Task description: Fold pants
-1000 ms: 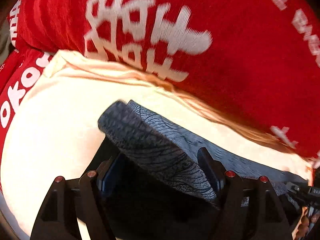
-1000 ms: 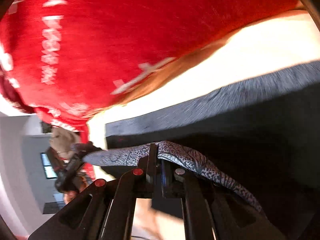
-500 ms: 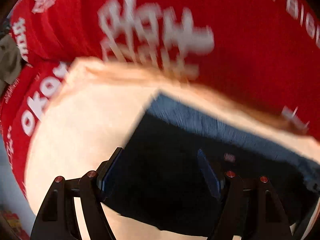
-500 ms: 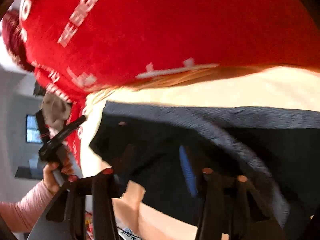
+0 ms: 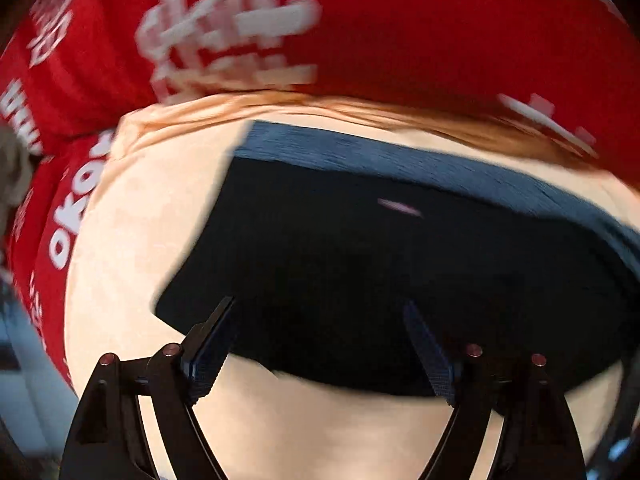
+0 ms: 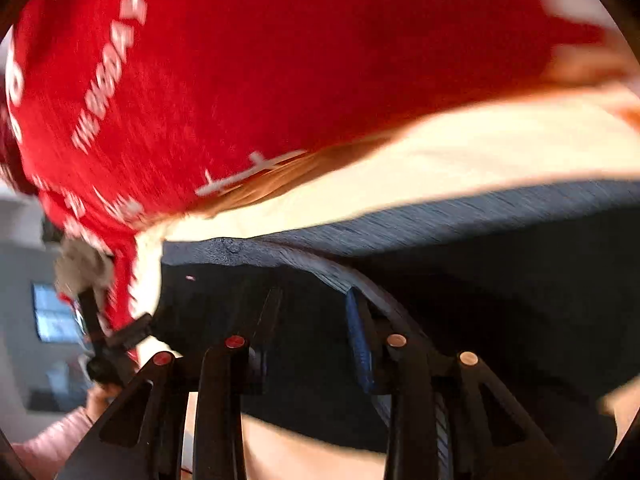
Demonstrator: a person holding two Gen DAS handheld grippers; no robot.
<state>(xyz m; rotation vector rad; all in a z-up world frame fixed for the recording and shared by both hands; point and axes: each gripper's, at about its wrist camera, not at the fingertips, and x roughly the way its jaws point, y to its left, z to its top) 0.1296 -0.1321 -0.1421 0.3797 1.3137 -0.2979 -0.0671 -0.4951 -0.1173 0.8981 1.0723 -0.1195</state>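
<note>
At the bottom of the left wrist view, the left gripper (image 5: 320,332) is hanging over the dark pants (image 5: 360,272), its 2 fingers (image 5: 212,340) spread wide with nothing clamped between them. The jaws have just been opening further. In the right wrist view, the right gripper (image 6: 314,320) is standing partly open, its jaws having just been closing slightly; a raised fold of the pants (image 6: 460,300) is passing just beside the blue pad, but whether it is touching cannot be told. The pants are lying flat on a cream sheet (image 5: 132,248), with a red printed blanket (image 5: 400,40) bunched beyond them. 1 second ago each gripper was gripping a lifted patterned edge of the pants; both edges are now released and the garment is lying folded. At the left of the right wrist view, a hand (image 6: 100,396) in a pink sleeve is holding the left gripper's handle.
</note>
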